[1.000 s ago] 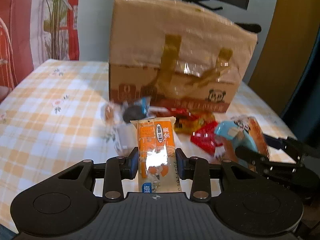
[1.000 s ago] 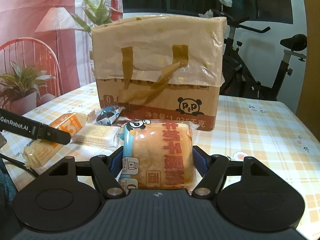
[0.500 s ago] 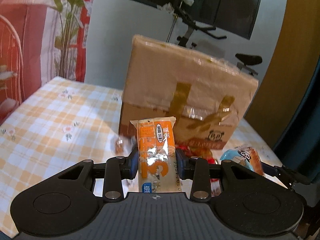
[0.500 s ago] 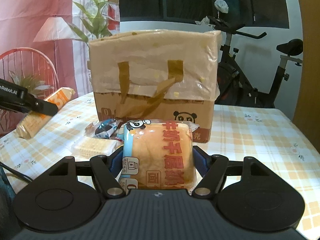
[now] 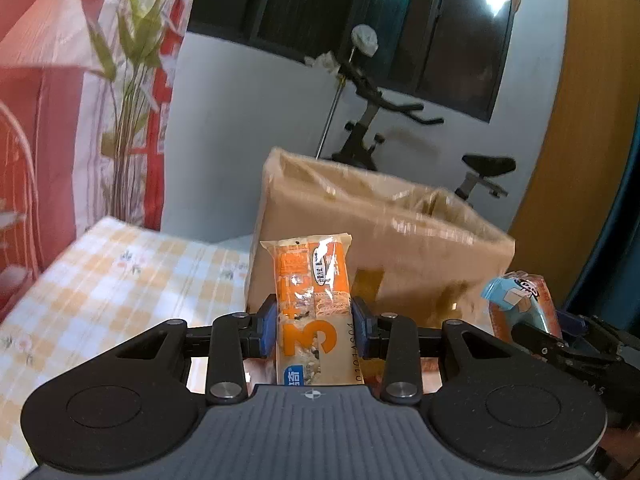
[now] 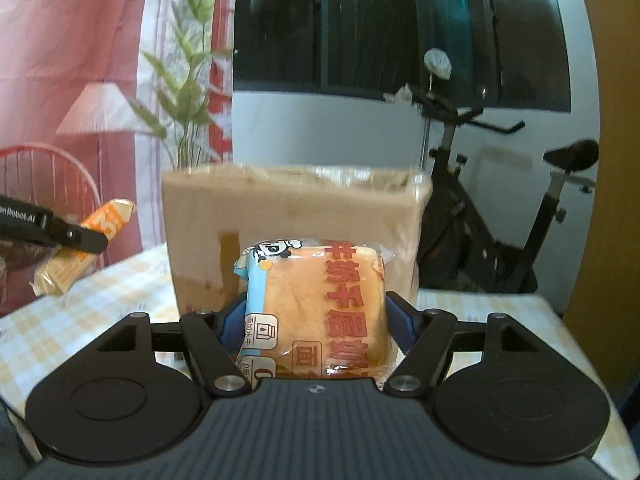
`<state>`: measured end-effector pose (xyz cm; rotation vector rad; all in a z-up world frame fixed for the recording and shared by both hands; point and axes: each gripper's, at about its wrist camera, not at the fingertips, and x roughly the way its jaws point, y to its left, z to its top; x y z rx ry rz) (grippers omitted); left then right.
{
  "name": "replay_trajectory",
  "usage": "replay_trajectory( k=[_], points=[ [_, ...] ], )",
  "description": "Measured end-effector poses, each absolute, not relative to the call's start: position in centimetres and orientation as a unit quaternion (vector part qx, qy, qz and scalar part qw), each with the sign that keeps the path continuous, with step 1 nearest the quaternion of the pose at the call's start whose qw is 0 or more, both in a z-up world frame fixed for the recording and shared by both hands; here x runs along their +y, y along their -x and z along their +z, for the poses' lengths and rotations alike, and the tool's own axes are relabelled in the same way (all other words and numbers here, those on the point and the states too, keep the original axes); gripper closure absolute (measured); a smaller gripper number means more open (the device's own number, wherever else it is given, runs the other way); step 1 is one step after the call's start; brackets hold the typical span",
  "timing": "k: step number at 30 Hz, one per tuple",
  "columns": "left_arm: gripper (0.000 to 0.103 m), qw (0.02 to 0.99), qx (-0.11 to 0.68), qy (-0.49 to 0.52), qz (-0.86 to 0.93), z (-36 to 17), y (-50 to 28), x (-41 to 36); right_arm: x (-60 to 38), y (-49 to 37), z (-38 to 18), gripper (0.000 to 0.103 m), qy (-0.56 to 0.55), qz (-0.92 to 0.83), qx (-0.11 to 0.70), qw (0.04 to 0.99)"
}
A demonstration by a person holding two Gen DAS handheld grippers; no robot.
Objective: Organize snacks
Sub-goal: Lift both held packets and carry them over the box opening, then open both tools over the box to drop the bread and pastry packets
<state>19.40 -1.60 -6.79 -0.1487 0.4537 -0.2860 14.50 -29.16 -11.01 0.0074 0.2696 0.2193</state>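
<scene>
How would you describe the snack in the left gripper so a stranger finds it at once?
Find the tall cardboard box on the checked tablecloth. Before it, the left gripper clamps an orange packet. Unlike the wider bread pack, it is slim, with a big "3".

Dim warm indoor light, motion-blurred background, fisheye bending at edges, glare on dark window [image 5: 494,6]
</scene>
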Motion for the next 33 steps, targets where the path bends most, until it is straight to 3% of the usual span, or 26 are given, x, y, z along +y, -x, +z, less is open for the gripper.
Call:
replay_trajectory(
  k=[22,33],
  points=[
    [0.064,0.962,0.192,0.073,-0.178,-2.5,-25.7,-3.0,-30.5,-19.7,-4.1,0.031,-0.001,0.101,0.068,0.993],
    [0.064,0.96,0.199,0.077,-0.183,-1.1,-31.2,-4.7,-30.9,-26.6,-1.7,0.031,-0.002,0.123,0.066,0.99]
  ],
)
